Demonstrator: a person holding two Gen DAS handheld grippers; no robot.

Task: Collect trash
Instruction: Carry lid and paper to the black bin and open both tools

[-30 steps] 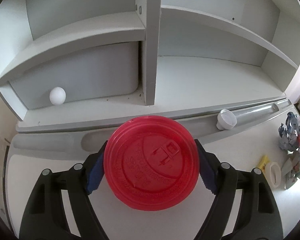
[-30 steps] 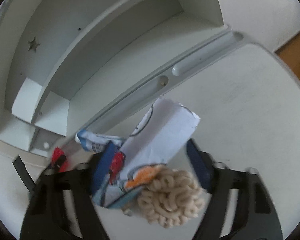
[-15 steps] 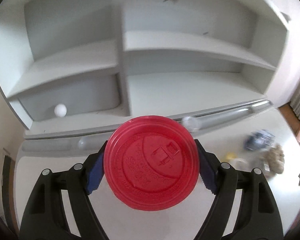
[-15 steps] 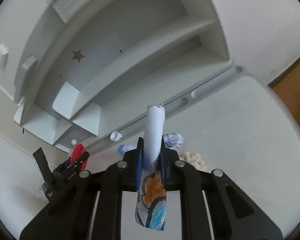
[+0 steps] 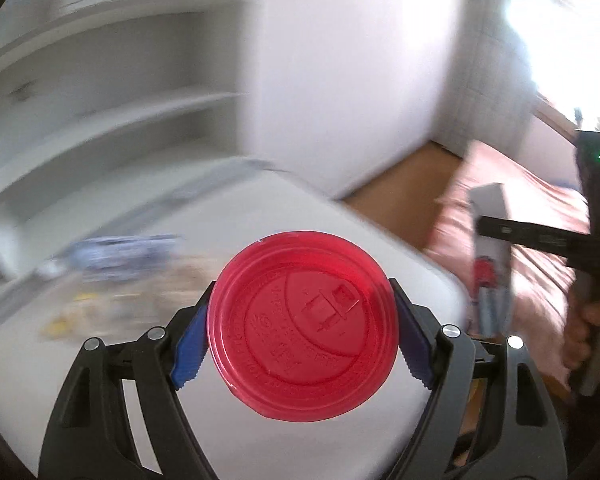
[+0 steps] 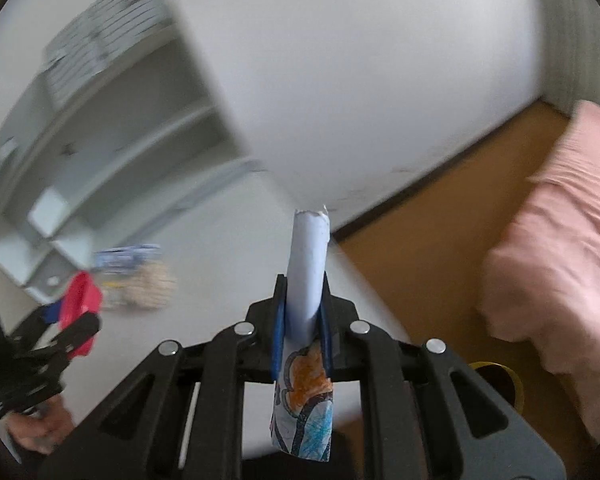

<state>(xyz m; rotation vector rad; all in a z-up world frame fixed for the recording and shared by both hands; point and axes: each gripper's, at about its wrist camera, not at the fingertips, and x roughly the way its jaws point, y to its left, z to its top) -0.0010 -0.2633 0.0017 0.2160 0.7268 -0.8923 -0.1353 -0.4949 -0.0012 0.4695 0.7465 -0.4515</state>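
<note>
In your left claw (image 5: 302,334) you have a round red plastic lid (image 5: 302,326), its embossed flat face turned toward the camera, pinched at its rim on both sides by the blue pads (image 5: 188,344). In your right claw (image 6: 302,320) you grip a folded paper wrapper (image 6: 306,280), squeezed flat and upright; its torn white end points away from you, and its printed end with orange and blue drawing hangs below the pads. On the white worktop (image 6: 220,248), more trash (image 6: 134,276) lies blurred: a bluish crumpled wrapper beside a beige heap.
</note>
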